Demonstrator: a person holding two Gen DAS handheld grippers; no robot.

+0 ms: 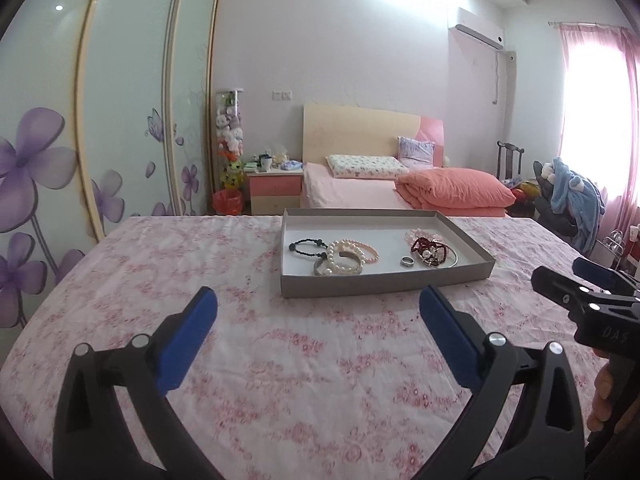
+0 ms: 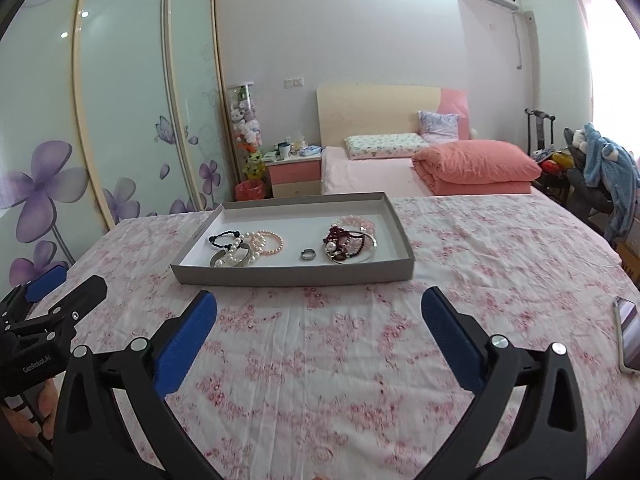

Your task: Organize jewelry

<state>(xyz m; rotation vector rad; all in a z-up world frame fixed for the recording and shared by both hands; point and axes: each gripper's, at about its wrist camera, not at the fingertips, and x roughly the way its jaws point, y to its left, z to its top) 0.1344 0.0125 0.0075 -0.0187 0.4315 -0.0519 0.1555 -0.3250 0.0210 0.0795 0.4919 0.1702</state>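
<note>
A shallow grey box with a white floor lies on the pink floral tablecloth. Inside, on its left, sit a black bead bracelet, a white pearl bracelet and a pink pearl bracelet. A silver ring lies mid-box. A tangle of dark red and pink bracelets fills the right end. My left gripper stands open short of the box, nothing between its blue pads. My right gripper is likewise open and empty, right of the left one.
A phone lies at the table's right edge. Beyond the table stand a bed with an orange quilt, a pink nightstand, a floral wardrobe on the left and a chair with blue clothing on the right.
</note>
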